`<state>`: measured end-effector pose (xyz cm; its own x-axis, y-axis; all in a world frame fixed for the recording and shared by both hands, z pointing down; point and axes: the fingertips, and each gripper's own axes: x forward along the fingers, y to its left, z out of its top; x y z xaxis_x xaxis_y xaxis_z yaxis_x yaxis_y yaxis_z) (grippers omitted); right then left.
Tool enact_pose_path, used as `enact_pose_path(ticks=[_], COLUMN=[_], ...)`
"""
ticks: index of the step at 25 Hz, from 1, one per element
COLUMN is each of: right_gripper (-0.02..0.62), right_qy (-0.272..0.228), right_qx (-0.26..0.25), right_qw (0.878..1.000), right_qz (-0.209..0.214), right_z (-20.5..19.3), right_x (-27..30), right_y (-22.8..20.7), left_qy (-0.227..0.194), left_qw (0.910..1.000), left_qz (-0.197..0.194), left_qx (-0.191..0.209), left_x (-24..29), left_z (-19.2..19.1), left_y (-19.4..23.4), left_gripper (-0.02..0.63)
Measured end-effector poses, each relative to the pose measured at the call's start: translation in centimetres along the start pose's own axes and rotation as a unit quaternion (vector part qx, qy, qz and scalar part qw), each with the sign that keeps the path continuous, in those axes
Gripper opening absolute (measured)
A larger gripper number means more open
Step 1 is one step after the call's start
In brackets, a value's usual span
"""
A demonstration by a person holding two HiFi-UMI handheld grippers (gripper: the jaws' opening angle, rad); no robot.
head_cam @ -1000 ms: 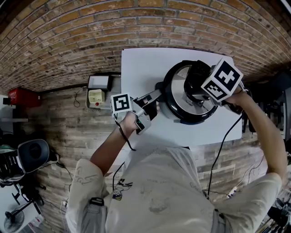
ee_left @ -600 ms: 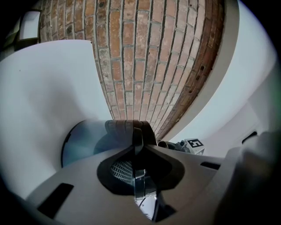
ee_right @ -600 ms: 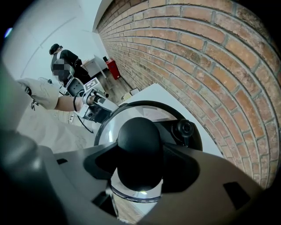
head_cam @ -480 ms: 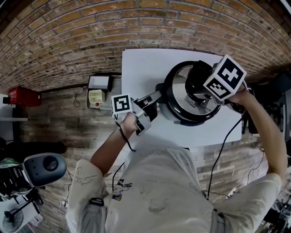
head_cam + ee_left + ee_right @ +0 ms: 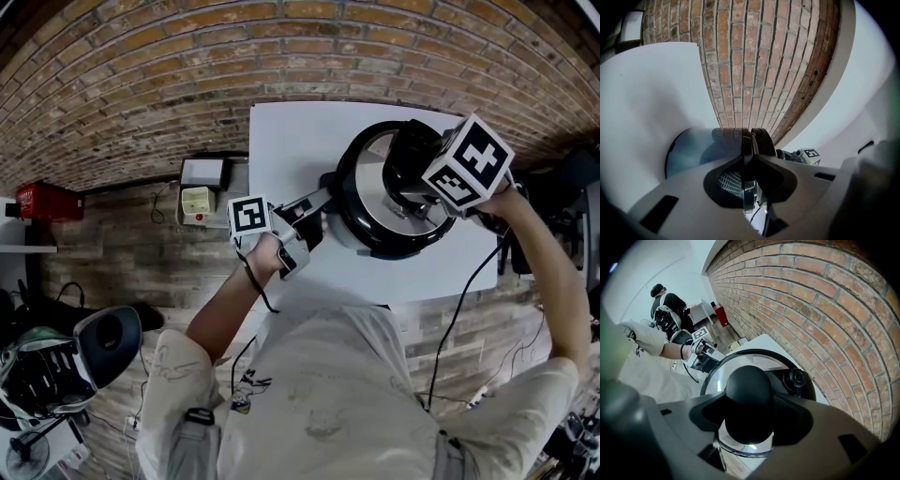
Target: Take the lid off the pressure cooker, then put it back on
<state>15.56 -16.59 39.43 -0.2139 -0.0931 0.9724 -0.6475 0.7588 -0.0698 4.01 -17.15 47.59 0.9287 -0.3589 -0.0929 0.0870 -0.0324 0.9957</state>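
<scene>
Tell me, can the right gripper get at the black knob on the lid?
Yes, it looks so: the right gripper straddles the knob from above, jaws pressing both sides. The left gripper grips the side handle, out of the way.

L gripper [image 5: 747, 140] at lower ctr, fingers [image 5: 725, 139] nearly together, clamped on a thin dark handle [image 5: 746, 150] of the pressure cooker [image 5: 686, 152], whose steel body shows just left of them. White surface [image 5: 651, 93] fills upper left. Brick wall [image 5: 754, 61] runs up the ctr. Small marker cube [image 5: 811, 155] at right of ctr.
</scene>
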Motion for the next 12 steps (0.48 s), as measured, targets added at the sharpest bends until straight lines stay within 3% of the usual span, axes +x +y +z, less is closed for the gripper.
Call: enact_pose_path(ticks=[4,12], right_gripper=[0.291,0.291], right_qy=[-0.027,-0.034], right_qx=[0.009,0.007], right_qw=[0.999,0.999], right_qz=[0.020,0.006], right_z=[1.2,2.1], right_x=[-0.6,-3.8], right_y=[0.5,0.1], left_qy=[-0.001,0.000], left_qw=[1.0000,1.0000], left_qz=[0.002,0.000], left_qx=[0.000,-0.005], left_x=[0.1,-0.2], left_z=[0.1,0.0], left_y=[0.4,-0.4], left_gripper=[0.064,0.064])
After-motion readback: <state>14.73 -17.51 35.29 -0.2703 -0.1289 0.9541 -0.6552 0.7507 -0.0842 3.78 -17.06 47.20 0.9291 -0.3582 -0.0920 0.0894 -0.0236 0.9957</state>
